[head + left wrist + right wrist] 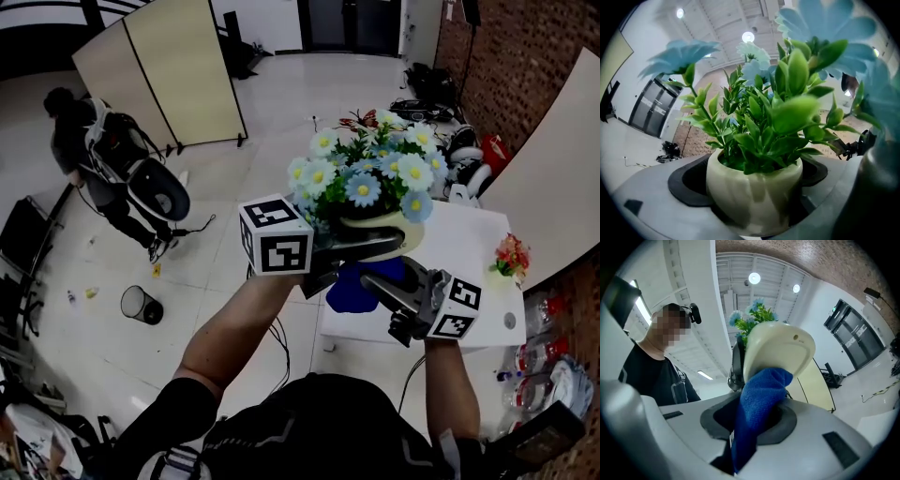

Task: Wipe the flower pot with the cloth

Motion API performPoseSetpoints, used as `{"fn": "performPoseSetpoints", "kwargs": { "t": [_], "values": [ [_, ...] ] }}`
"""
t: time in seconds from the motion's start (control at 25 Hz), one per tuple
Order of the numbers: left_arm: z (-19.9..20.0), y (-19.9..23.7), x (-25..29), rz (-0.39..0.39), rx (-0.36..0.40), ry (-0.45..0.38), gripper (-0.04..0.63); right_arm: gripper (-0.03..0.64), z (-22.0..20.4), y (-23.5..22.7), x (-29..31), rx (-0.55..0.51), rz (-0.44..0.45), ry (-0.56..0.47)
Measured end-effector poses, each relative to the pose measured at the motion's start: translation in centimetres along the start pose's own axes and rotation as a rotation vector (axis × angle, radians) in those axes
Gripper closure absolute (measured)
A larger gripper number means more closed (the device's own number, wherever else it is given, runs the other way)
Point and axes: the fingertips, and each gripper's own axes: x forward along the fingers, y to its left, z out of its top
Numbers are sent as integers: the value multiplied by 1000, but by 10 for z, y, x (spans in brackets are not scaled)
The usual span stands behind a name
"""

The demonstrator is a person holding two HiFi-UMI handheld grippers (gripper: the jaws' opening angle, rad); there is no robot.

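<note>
A cream flower pot with blue and white artificial daisies is held up in the air, with my left gripper shut on it. In the left gripper view the pot fills the space between the jaws, green leaves above. My right gripper is shut on a blue cloth just under the pot. In the right gripper view the cloth presses up against the pot's underside.
Under my hands stands a white table with a small red and orange flower bunch at its right. A black bin and a person are on the floor at left. A folding screen stands behind.
</note>
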Motion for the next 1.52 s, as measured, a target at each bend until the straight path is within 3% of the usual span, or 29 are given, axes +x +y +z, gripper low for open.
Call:
{"fn": "performPoseSetpoints", "kwargs": {
  "t": [0.44,0.68,0.88,1.08,1.28,1.4,1.52],
  "values": [
    [-9,15,1,16,8,19,49,540,10,33,-13,9,19,-51],
    [-10,15,2,8,4,33,49,540,30,32,-29,3,-19,-74],
    [-7,-2,1,-88,6,60,49,540,68,-24,-91,-99,-165,-84],
    [-16,-41,-16,-204,37,92,49,540,93,-50,-90,-160,-192,-34],
    [-5,-55,-27,-299,48,116,49,540,94,-67,-41,-146,-115,84],
    [-1,-61,-27,-356,61,137,49,540,93,-63,-20,-98,17,147],
    [-16,-65,-26,-357,69,157,49,540,79,-41,-26,-67,150,195]
  ]
}}
